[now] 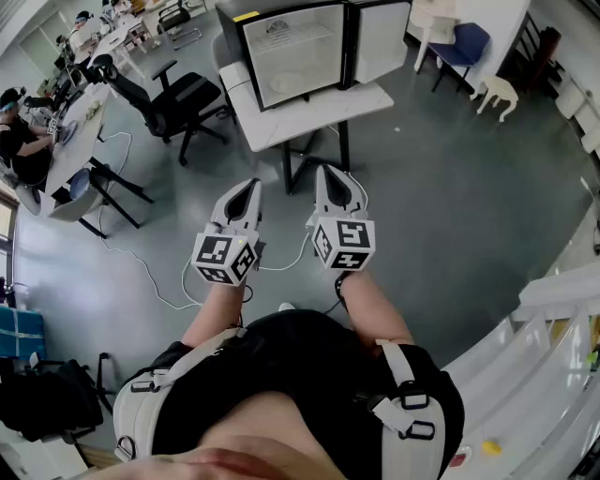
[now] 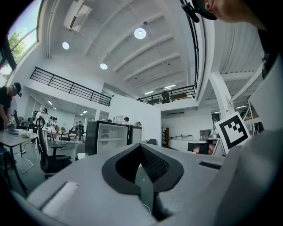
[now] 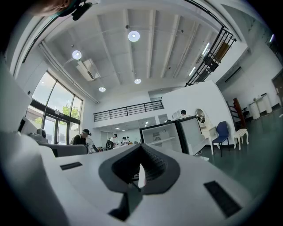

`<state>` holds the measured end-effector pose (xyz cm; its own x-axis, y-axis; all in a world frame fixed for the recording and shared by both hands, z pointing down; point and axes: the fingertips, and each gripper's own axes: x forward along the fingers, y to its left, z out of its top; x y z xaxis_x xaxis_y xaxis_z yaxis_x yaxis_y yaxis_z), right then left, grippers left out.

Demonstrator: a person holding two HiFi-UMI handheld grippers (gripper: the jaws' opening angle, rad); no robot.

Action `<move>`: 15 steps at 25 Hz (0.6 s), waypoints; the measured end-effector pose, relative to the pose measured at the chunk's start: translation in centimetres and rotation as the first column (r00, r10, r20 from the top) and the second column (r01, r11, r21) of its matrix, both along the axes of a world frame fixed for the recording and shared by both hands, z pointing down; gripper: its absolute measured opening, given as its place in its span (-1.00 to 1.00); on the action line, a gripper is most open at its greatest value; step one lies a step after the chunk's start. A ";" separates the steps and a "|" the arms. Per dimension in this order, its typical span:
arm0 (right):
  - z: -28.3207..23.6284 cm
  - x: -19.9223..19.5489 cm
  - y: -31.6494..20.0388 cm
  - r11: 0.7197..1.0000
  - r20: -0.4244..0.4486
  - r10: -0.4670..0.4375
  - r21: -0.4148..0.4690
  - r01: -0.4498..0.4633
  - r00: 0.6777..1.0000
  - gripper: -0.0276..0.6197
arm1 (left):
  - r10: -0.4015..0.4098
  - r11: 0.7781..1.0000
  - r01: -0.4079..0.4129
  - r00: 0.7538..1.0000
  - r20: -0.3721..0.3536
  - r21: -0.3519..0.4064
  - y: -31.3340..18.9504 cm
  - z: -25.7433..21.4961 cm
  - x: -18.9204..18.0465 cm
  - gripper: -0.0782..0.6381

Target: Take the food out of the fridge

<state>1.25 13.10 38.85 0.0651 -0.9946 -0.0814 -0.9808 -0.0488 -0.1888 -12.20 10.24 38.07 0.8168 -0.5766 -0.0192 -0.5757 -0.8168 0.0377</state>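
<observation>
Fridge point(image 1: 298, 52) on white table point(image 1: 281, 122); its sticker point(image 1: 278, 28) unreadable.

The fridge point(image 1: 300, 52) is set on a table point(image 1: 281, 124), well ahead of the left gripper point(image 1: 251, 184) and right gripper point(image 1: 324, 172), which are held side by side. An office chair point(image 1: 176, 101) is placed left of the table, and a stool point(image 1: 497, 94) to its right.

The fridge point(image 1: 292, 58) door is glossy glass, the floor point(image 1: 450, 197) smooth and faintly glossy, the left gripper point(image 1: 248, 187) and right gripper point(image 1: 330, 178) matt plastic.
</observation>
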 end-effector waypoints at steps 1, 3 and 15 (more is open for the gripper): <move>0.0 -0.1 -0.2 1.000 -0.002 -0.001 0.000 0.001 1.000 -0.89 | 0.003 1.000 -0.003 1.000 0.000 0.004 -0.2 -0.1 0.0 -0.77; -0.1 -0.3 -0.6 1.000 -0.003 -0.001 0.003 0.001 1.000 -0.89 | 0.008 1.000 -0.008 1.000 0.000 0.010 -0.5 -0.3 -0.1 -0.77; 0.2 -2.9 -3.0 0.998 0.008 0.054 0.020 -0.054 0.999 -0.89 | 0.025 0.999 -0.024 1.000 -0.008 0.025 -3.3 0.1 -3.0 -0.77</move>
